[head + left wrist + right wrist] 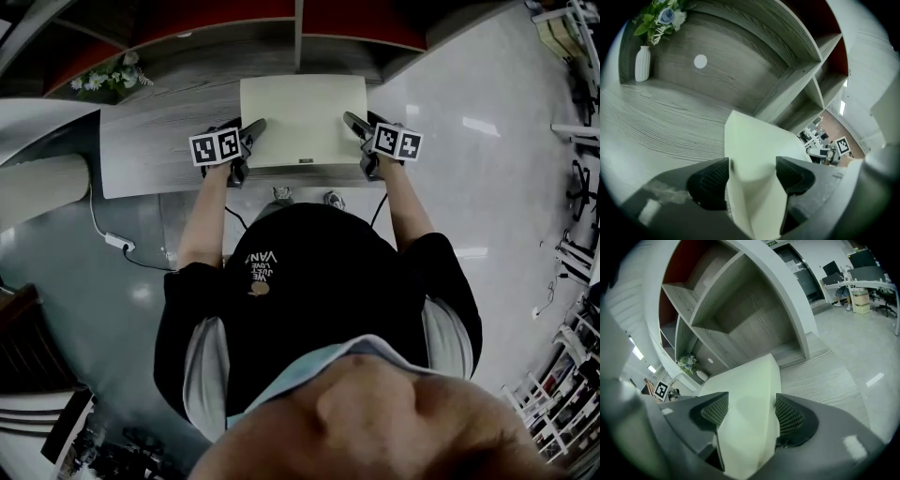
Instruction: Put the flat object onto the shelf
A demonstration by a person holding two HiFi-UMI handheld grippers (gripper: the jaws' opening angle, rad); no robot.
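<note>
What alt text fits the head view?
Seen from above, a person in a black shirt holds the left tongs and right tongs open at the two side edges of a cream board that lies on a grey wood top. Beyond it stands a shelf unit with red backs. Flowers sit at the top left.

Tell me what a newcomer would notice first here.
A cream flat board lies on the grey wood shelf, centred ahead of the person. The left gripper and right gripper straddle its side edges, jaws open around them. A white vase of flowers stands at the shelf's far left.
</note>
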